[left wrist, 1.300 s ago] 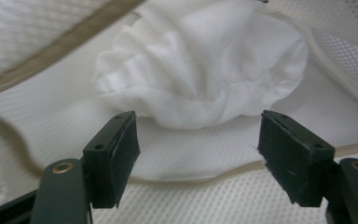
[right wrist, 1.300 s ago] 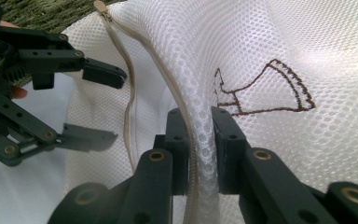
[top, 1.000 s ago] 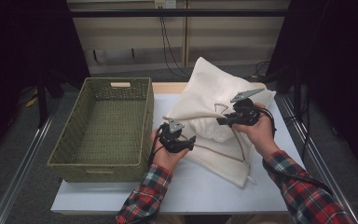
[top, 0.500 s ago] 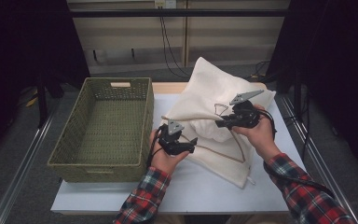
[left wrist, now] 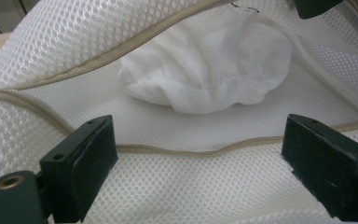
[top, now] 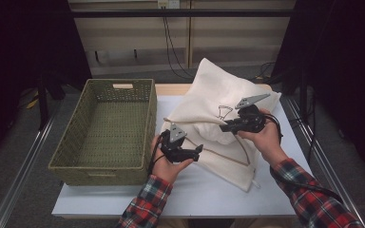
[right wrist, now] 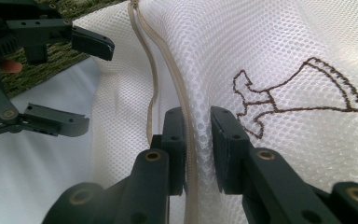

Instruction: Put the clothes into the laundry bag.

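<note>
the white mesh laundry bag (top: 228, 128) lies on the pale table (top: 209, 199), taking up the table's 1 to 3 o'clock part and running back past the far edge. its beige zipper (left wrist: 135, 44) is undone and the mouth gapes toward 9 o'clock. inside the mouth, in the left gripper view, a bundled white cloth (left wrist: 209, 70) sits on the bag's lower layer. a small brown stitched emblem (right wrist: 289, 95) marks the upper mesh layer.

the right gripper (top: 224, 127), at about 2 o'clock from the table's middle, is clenched on the upper zipper edge: in the right gripper view the beige tape runs down between its two pads, pinched with the mesh, and that edge is lifted off the lower layer.

the left gripper (top: 199, 149), near the table's middle at the bag's 9 o'clock side, has just been opening its jaws; they now stand wide and released. in the left gripper view the lower zipper edge and mesh lie between and below the pads, pressed by neither.

a green woven basket (top: 105, 168) stands at 9 o'clock, just beside the bag. both forearms wear red plaid sleeves (top: 309, 199).
</note>
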The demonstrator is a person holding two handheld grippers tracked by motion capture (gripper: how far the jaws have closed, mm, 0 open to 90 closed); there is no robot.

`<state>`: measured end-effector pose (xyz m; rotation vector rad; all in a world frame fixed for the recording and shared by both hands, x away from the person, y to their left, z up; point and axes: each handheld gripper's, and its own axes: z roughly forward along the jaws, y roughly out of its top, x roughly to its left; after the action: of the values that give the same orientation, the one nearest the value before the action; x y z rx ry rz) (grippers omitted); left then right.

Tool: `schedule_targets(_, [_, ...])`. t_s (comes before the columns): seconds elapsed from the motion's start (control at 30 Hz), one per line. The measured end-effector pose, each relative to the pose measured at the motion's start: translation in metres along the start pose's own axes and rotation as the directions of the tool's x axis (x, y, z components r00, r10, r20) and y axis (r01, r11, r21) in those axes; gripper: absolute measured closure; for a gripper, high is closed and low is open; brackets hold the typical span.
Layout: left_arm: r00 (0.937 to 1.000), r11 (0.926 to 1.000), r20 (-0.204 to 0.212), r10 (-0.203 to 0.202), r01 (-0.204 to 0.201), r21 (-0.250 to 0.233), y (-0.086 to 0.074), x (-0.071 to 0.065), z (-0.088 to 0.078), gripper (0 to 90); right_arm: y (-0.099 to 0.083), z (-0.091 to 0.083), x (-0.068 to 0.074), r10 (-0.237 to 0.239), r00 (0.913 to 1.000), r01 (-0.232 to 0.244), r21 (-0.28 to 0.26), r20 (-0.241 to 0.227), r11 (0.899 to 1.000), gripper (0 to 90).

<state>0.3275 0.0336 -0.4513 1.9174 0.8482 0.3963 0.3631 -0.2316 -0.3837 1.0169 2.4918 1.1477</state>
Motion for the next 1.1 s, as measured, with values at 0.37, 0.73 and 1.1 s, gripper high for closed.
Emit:
schedule_targets(0.37, [0.9998,0.9998,0.016,0.011,-0.011,-0.016,0.0,-0.002,-0.007,7.9,-0.001,-0.001,0.006,-0.036,0.9993,0.036,0.0,-0.007,0.999,83.4])
schedule_targets(0.73, [0.9997,0.9996,0.009,0.024,-0.024,-0.015,0.0,-0.003,-0.01,7.4,-0.001,0.003,0.011,-0.041,0.999,0.041,-0.002,-0.015,0.999,83.8])
schedule_targets(1.1, [0.9996,0.9997,0.021,0.018,-0.017,-0.018,-0.005,-0.001,-0.011,7.3,-0.005,0.013,0.018,-0.05,0.9986,0.05,-0.006,-0.017,0.999,83.1])
